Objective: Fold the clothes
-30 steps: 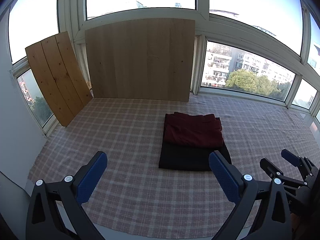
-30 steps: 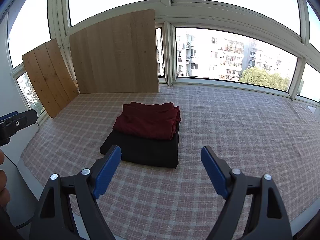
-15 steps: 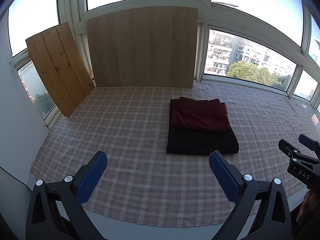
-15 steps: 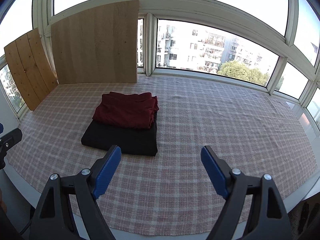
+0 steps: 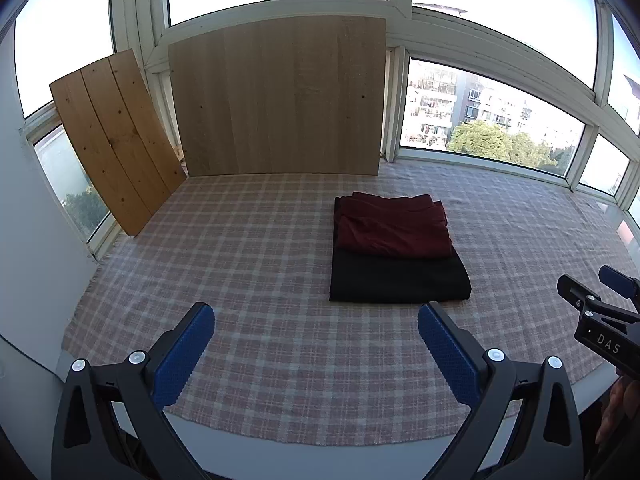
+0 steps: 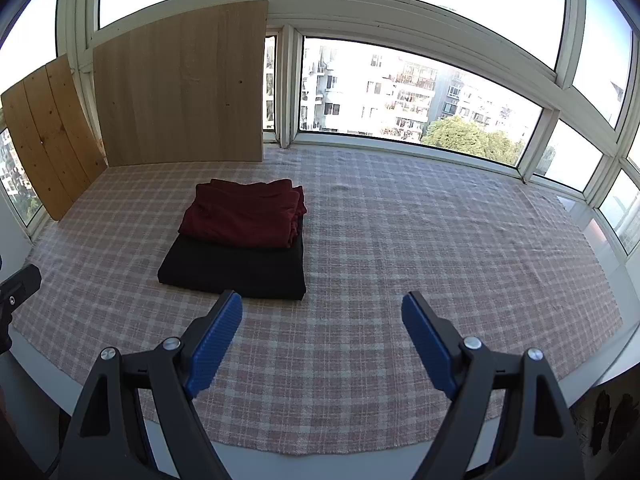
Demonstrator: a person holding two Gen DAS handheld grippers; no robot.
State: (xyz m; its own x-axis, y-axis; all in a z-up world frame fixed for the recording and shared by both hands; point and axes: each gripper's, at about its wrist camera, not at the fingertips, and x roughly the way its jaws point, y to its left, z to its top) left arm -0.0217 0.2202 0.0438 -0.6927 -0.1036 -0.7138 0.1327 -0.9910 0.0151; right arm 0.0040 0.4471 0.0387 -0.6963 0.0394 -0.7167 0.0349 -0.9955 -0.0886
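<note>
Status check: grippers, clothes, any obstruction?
Left gripper open, empty. Right gripper open, empty. Red garment folded, stacked on folded black garment on the checked cloth. Nothing between grippers and stack.

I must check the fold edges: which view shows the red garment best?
The right wrist view: the red garment lies near centre, its layered right edge visible. The left wrist view shows it too, but the layers are less distinct.
</note>
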